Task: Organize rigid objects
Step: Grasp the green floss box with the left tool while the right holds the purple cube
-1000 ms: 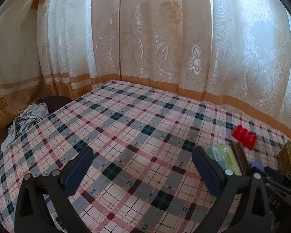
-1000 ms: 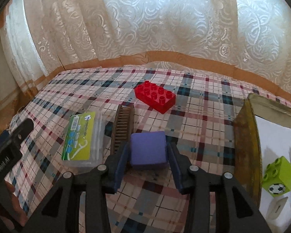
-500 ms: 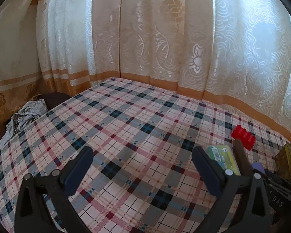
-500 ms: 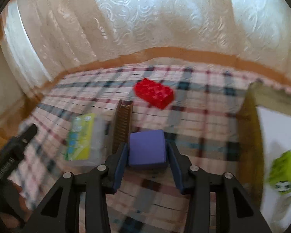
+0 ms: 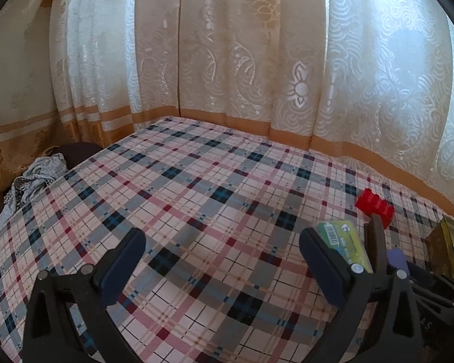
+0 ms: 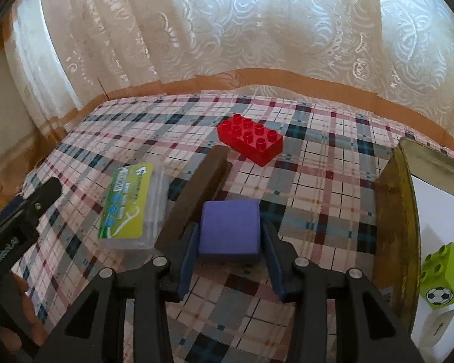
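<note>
two grippers in view. right gripper [image 6: 230,239] was clamped on one purple block [image 6: 230,226], both pads pressed to its sides; the jaws had just narrowed a little on it. block sat low over the plaid tablecloth [image 6: 311,181], whether touching or lifted could not be told. left gripper [image 5: 222,267] stood wide apart with nothing between the pads, only bare cloth.

loose on the cloth: one red studded brick [image 6: 250,142] farther back, one dark brown comb [image 6: 196,195] just left of the purple block, one clear box with a green label [image 6: 130,204] left of the comb.

right side: one yellowish tray [image 6: 396,227] with a white floor, holding one lime-green block with a football print [image 6: 442,275]; other items there cut off by the edge.

lace curtains [image 5: 257,60] behind the table. crumpled cloth [image 5: 30,181] at the far left edge.
</note>
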`<state>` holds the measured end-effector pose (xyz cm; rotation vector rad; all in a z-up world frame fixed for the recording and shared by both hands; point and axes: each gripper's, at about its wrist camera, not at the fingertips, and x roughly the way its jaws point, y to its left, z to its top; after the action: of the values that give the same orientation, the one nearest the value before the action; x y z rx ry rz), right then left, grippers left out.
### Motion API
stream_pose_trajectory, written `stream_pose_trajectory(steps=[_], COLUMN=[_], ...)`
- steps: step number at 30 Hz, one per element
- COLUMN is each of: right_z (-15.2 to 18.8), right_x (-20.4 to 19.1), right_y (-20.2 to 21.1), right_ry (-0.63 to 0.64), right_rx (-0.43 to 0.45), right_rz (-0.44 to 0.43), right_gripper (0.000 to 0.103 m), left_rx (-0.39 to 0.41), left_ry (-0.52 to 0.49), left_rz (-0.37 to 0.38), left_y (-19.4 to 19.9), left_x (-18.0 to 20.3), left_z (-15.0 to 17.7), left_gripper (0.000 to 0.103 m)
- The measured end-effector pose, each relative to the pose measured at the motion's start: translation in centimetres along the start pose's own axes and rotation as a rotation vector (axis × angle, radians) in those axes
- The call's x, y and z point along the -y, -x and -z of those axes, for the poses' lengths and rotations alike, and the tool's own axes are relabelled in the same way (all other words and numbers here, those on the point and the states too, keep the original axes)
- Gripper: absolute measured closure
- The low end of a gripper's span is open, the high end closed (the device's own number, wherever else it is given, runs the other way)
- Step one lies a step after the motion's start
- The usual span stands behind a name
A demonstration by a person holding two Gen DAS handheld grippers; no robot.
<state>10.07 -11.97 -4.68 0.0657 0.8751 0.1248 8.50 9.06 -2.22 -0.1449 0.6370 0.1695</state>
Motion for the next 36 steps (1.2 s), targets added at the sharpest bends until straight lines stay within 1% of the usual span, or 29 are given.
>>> stream_pose_trajectory(steps=[1, 3, 5, 8, 12, 14, 17, 20, 21, 23, 26, 28, 30, 31, 32, 33, 34, 36], right_z=[0.1, 0.3, 0.6, 1.2, 2.4, 3.2, 4.0, 4.2, 4.2, 4.2, 4.3, 4.3, 4.3, 4.3, 4.3, 4.3, 4.3, 4.3], right_x=[0.1, 0.4, 0.4, 0.5, 1.3, 1.6, 1.9, 1.9, 1.8, 1.8, 1.8, 1.8, 2.0, 2.0, 2.1, 2.1, 2.2, 2.3], right_y=[0.4, 1.8, 3.1, 4.9, 7.4, 8.5, 9.3, 9.5, 9.5, 9.6, 9.6, 9.4, 9.4, 9.4, 9.3, 9.3, 9.2, 9.0], right_ry=[-0.007, -0.015, -0.014, -0.013, -0.03, -0.03, -0.026, -0.027, -0.024, -0.021, -0.027, -0.03, -0.035, -0.04, -0.045, -0.049, -0.053, -0.061], right_rx=[0.018, 0.082, 0.146, 0.23, 0.293, 0.318, 0.328, 0.329, 0.331, 0.332, 0.325, 0.319, 0.313, 0.312, 0.309, 0.306, 0.301, 0.291], right_rz=[-0.006, -0.018, 0.008, 0.063, 0.1, 0.115, 0.117, 0.115, 0.115, 0.11, 0.096, 0.093, 0.087, 0.086, 0.086, 0.084, 0.082, 0.079], right_gripper=[0.06, 0.06, 0.06, 0.06, 0.06, 0.06, 0.06, 0.059, 0.059, 0.059, 0.059, 0.059, 0.059, 0.059, 0.059, 0.059, 0.06, 0.059], left_rx=[-0.001, 0.001, 0.003, -0.005, -0.009, -0.027, -0.044, -0.047, -0.058, -0.087, -0.136, -0.171, -0.2, -0.214, -0.233, -0.249, -0.261, -0.257], left_ry=[-0.001, -0.004, -0.016, -0.057, -0.072, -0.087, -0.111, -0.109, -0.114, -0.118, -0.089, -0.105, -0.131, -0.135, -0.132, -0.114, -0.096, -0.074], left_rz=[0.012, 0.048, 0.097, 0.139, 0.201, 0.216, 0.214, 0.203, 0.194, 0.161, 0.149, 0.141, 0.144, 0.143, 0.148, 0.169, 0.177, 0.187], left_y=[0.0, 0.1, 0.2, 0.2, 0.0, -0.3, -0.5, -0.7, -1.0, -1.7, -2.8, -3.5, -3.9, -4.1, -4.4, -4.8, -5.0, -4.9], left_x=[0.1, 0.4, 1.0, 2.3, 3.7, 4.7, 6.2, 7.3, 7.7, 8.2, 8.6, 9.2, 9.8, 9.8, 9.8, 9.5, 9.1, 8.6], left_z=[0.0, 0.1, 0.2, 0.3, 0.2, 0.3, 0.4, 0.3, 0.3, 0.3, 0.2, 0.3, 0.5, 0.6, 0.6, 0.7, 0.7, 0.7], left_gripper=[0.0, 0.0, 0.0, 0.0, 0.0, 0.0, 0.001, 0.001, 0.002, 0.008, 0.01, 0.017, 0.017, 0.02, 0.027, 0.031, 0.032, 0.037])
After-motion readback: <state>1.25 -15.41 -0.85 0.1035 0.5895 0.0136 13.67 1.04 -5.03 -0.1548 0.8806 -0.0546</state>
